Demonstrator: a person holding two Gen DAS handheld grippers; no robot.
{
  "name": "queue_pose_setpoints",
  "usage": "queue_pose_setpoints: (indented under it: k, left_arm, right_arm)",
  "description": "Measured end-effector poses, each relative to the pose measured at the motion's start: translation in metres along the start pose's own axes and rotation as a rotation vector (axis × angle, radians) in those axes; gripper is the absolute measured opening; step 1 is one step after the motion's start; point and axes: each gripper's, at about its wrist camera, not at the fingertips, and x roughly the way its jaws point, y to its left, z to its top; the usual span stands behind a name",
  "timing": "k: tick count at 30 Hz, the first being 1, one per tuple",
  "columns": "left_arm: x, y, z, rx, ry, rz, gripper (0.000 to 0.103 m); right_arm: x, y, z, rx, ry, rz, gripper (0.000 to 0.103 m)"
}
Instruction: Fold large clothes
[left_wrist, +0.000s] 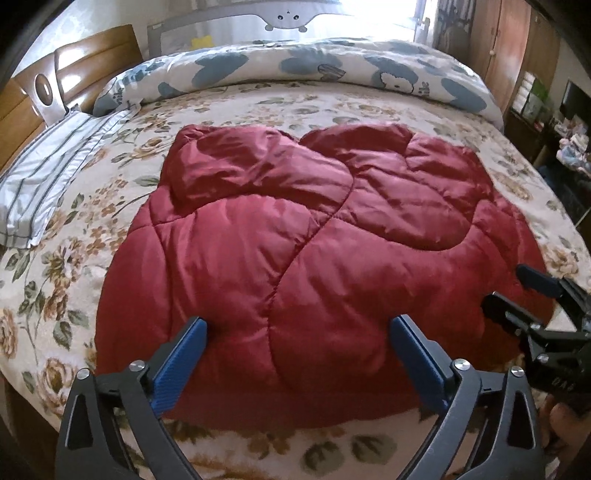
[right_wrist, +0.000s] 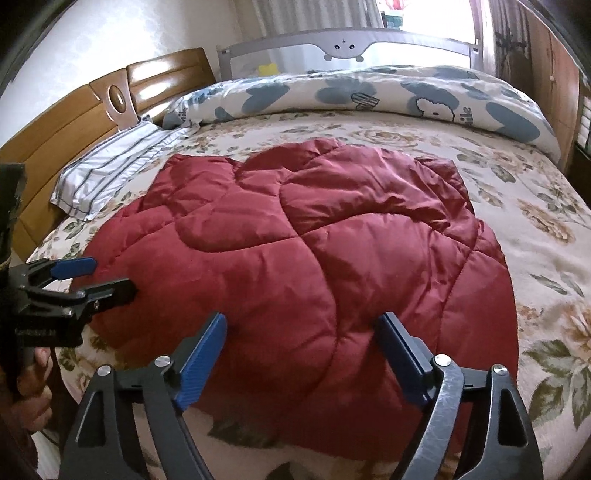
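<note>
A dark red quilted puffer garment (left_wrist: 295, 240) lies spread on the floral bedspread (left_wrist: 92, 229), with its far parts folded over toward the middle. It also shows in the right wrist view (right_wrist: 314, 251). My left gripper (left_wrist: 299, 325) is open and empty, hovering over the garment's near edge. My right gripper (right_wrist: 303, 325) is open and empty too, over the near edge further right. The right gripper shows at the right edge of the left wrist view (left_wrist: 517, 291), and the left gripper shows at the left edge of the right wrist view (right_wrist: 107, 277).
A striped pillow (left_wrist: 44, 177) lies at the left by the wooden headboard (left_wrist: 33, 96). A rolled white and blue duvet (left_wrist: 314, 70) lies along the far side under a grey bed rail (left_wrist: 221, 26). Wooden wardrobe (left_wrist: 513, 48) and cluttered shelves (left_wrist: 569, 129) stand right.
</note>
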Motion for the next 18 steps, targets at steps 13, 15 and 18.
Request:
queue_pose_setpoints:
  k: [13,15,18]
  left_arm:
    - [0.036,0.007,0.012,-0.020,0.025,0.008,0.103]
    - [0.041,0.015,0.015,-0.035,0.025,0.000,0.103]
    - [0.049,0.026,0.022,-0.068,0.021,-0.017,0.103]
  right_arm:
    - [0.031,-0.033,0.001,0.083,0.025,-0.048,0.087]
    - [0.031,-0.034,0.000,0.085,0.023,-0.047,0.087]
    - [0.031,-0.037,-0.001,0.096,0.019,-0.038,0.087]
